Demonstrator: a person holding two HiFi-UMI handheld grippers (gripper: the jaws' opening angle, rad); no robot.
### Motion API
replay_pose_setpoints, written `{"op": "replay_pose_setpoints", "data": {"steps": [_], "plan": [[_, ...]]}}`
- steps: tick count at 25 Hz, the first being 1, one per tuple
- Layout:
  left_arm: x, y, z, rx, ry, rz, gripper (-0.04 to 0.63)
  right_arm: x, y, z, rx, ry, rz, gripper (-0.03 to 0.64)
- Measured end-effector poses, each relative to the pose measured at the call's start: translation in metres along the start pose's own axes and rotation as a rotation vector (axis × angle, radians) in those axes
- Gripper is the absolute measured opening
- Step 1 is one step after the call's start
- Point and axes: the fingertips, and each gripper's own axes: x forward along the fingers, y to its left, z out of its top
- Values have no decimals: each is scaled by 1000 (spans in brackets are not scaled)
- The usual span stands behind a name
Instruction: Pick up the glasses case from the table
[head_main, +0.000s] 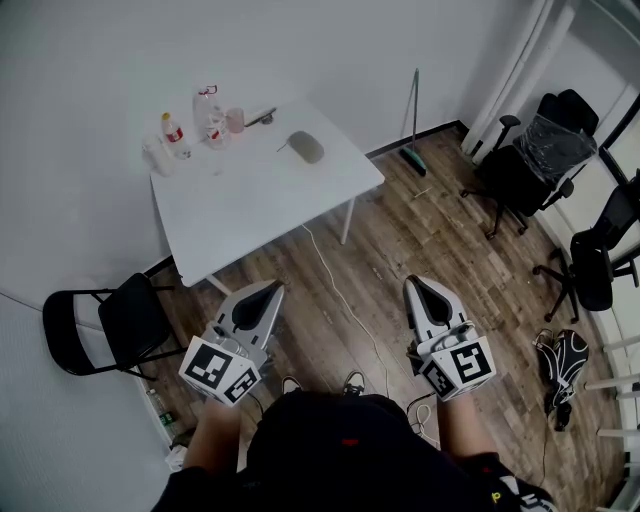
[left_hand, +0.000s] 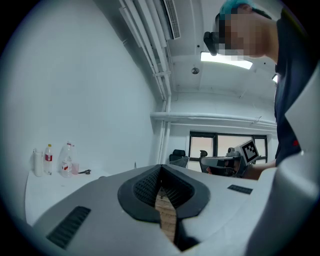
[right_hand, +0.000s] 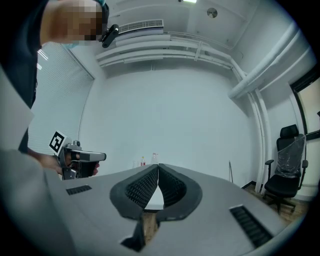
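The glasses case (head_main: 305, 147), a grey oval, lies on the white table (head_main: 250, 205) near its far right corner. Both grippers are held side by side well short of the table, above the wooden floor, pointing towards it. My left gripper (head_main: 272, 288) has its jaws together with nothing between them, as its own view shows (left_hand: 161, 167). My right gripper (head_main: 412, 283) is likewise shut and empty (right_hand: 158, 166). In the right gripper view the table edge shows just past the tips; the case itself cannot be made out there.
Bottles (head_main: 175, 135) and a cup (head_main: 235, 120) stand at the table's far left. A black folding chair (head_main: 100, 325) sits left of the table. Office chairs (head_main: 530, 165) stand at the right. A cable (head_main: 345, 300) runs across the floor, and a bag (head_main: 560, 365) lies at the right.
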Motion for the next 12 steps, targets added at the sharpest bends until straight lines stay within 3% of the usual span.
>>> {"op": "replay_pose_setpoints", "data": {"steps": [12], "plan": [[39, -37, -12, -20, 12, 30, 20, -23, -53, -19, 21, 36, 19, 20]]}}
